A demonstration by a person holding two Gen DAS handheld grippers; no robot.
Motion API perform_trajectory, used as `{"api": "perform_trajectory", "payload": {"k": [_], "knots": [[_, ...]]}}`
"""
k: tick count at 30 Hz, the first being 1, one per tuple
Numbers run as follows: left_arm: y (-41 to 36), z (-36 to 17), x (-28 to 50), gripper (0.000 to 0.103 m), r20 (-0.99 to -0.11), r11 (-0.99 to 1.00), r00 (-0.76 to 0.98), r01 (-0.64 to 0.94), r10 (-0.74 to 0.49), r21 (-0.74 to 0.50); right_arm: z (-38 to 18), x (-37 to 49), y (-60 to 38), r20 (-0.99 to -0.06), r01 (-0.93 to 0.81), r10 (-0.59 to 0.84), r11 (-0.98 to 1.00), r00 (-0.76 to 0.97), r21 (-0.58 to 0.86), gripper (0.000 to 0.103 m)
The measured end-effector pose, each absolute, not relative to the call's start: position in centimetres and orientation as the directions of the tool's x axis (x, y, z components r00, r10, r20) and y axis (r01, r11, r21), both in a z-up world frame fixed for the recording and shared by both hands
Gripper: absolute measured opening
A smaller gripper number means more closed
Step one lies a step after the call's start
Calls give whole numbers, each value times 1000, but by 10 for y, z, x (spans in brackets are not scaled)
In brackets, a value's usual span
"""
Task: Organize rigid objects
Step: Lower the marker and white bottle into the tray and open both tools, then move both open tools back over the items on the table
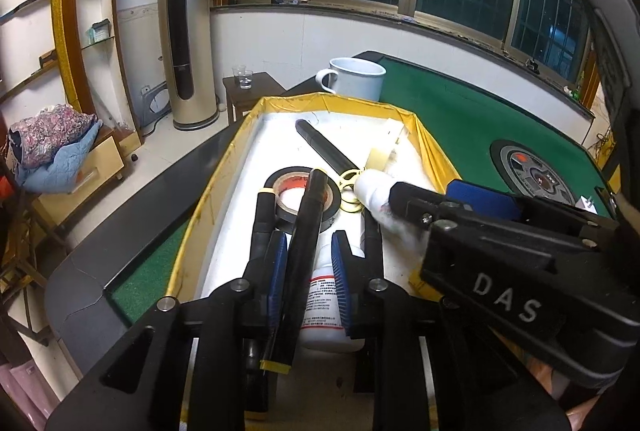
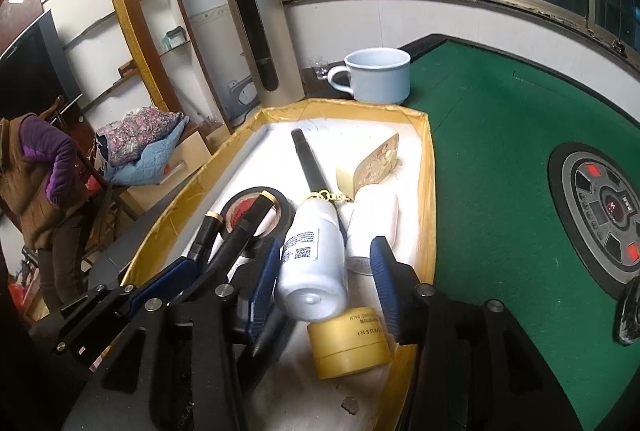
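Observation:
A tray [image 1: 212,199] with a white floor and a yellow taped rim [image 2: 428,191] holds the objects. My left gripper [image 1: 310,271] stands slightly open around a black pen [image 1: 306,231] with a yellow band. The pen leans on a black tape roll [image 1: 288,173] beside the left pad, with a gap to the right pad. A second black pen [image 1: 262,219] lies outside that finger. My right gripper [image 2: 324,287] is open. A white bottle [image 2: 312,263] lies between its pads, base toward the camera, with a clear gap at the right pad [image 2: 384,283].
Also in the tray are a long black rod [image 2: 308,163], a gold key ring [image 1: 348,187], a white case [image 2: 376,215], a yellow tin [image 2: 352,343], a wedge-shaped box [image 2: 376,163] and a red-labelled bottle [image 1: 328,303]. A pale mug [image 2: 380,75] stands behind on green felt [image 2: 500,135]. A person [image 2: 36,183] stands far left.

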State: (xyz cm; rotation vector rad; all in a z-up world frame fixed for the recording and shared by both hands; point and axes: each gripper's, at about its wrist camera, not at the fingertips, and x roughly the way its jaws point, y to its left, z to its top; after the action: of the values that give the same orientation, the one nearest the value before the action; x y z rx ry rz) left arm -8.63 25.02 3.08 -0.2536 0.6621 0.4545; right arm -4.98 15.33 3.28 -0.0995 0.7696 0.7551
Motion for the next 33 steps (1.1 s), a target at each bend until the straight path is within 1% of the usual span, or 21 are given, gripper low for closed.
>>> {"api": "perform_trajectory", "payload": {"k": [10,12,14,16,20,23,25,29,33], "knots": [[235,51,-96,20,-622,873,710,-480,330,-85,49,-61,134,-626,-662,610,725,487,191,45],[229,54,-97,20,-617,877,716,-473,327,-84,51,-60,127,-622,-657,607,730,494,191,46],[221,58,-98,20,-612,885,723,-459,319,-81,55,-60,117,-610,-651,611,733,504,197,51],[211,63,-97,20,-605,894,733,-441,312,-73,59,-62,104,-595,-648,616,735,517,199,53],[187,71,-93,20,-596,920,752,-387,280,-56,64,-61,70,-576,-631,616,747,537,210,54],[162,75,-88,20,-599,950,770,-308,218,-50,66,-61,41,-576,-616,605,759,549,211,54],[143,75,-83,20,-614,971,777,-228,139,-68,68,-57,8,-563,-594,603,771,566,229,54],[97,68,-66,20,-661,993,748,-15,-65,-114,70,-47,-66,-541,-526,565,815,623,245,54],[42,49,-42,20,-732,965,629,191,-261,-180,67,-33,-148,-522,-400,463,886,716,237,54]]}}
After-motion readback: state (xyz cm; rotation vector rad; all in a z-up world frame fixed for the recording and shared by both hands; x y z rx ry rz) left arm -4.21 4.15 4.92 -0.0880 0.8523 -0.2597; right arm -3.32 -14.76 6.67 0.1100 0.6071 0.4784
